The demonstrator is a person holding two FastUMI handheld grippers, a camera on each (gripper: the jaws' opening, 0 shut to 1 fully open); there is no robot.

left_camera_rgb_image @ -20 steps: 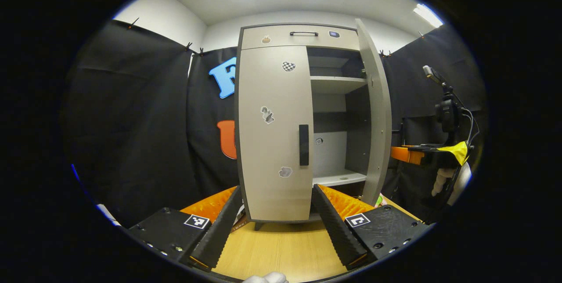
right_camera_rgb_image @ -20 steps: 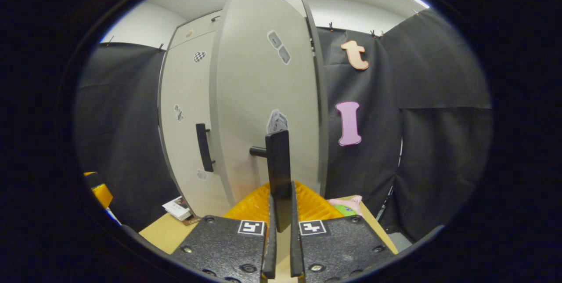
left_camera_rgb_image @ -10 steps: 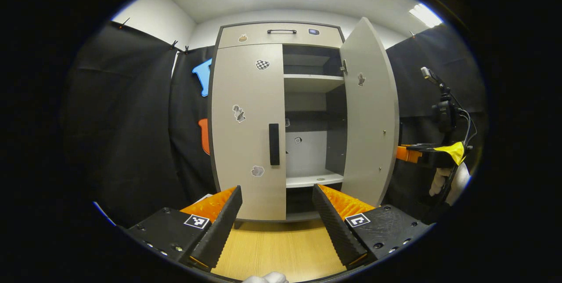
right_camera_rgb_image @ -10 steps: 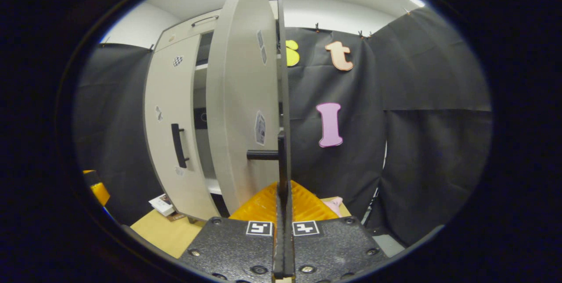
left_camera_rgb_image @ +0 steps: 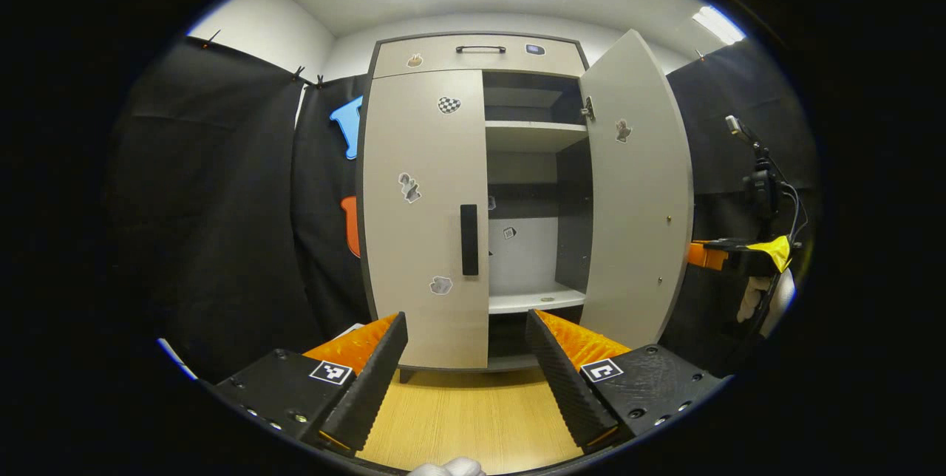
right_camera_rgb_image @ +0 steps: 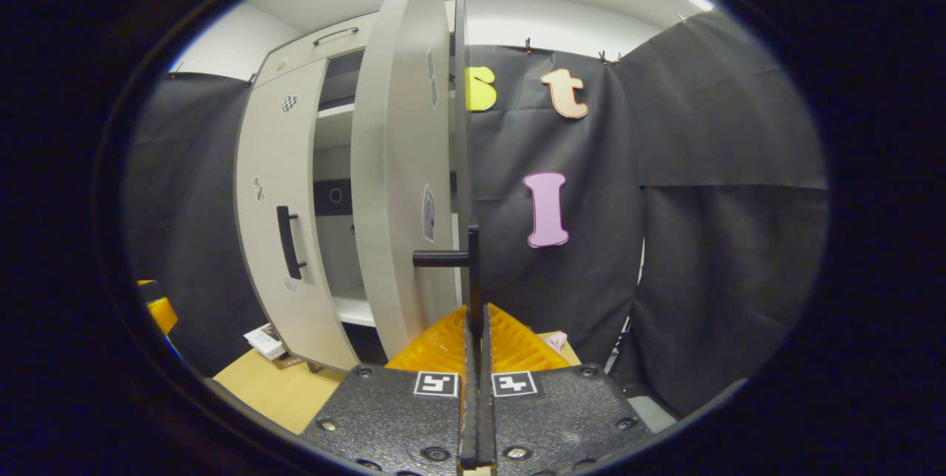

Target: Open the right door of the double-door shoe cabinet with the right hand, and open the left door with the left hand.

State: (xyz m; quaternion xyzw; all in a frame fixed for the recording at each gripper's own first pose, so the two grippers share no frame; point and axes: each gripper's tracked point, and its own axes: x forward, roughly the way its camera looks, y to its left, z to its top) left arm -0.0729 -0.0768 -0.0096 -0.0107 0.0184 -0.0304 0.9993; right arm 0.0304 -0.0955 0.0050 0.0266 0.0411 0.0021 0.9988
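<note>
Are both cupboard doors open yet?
Not yet. The right door is swung wide open, and the right tongs are clamped on its handle. The left door is shut; the left tongs are open, short of its handle.

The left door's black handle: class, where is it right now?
In the left gripper view, the left door's black handle stands upright on the closed left door, at its edge next to the open compartment, straight ahead of the open left tool.

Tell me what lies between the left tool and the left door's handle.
Nothing: in the left gripper view the open left tool faces the handle across bare air.
</note>
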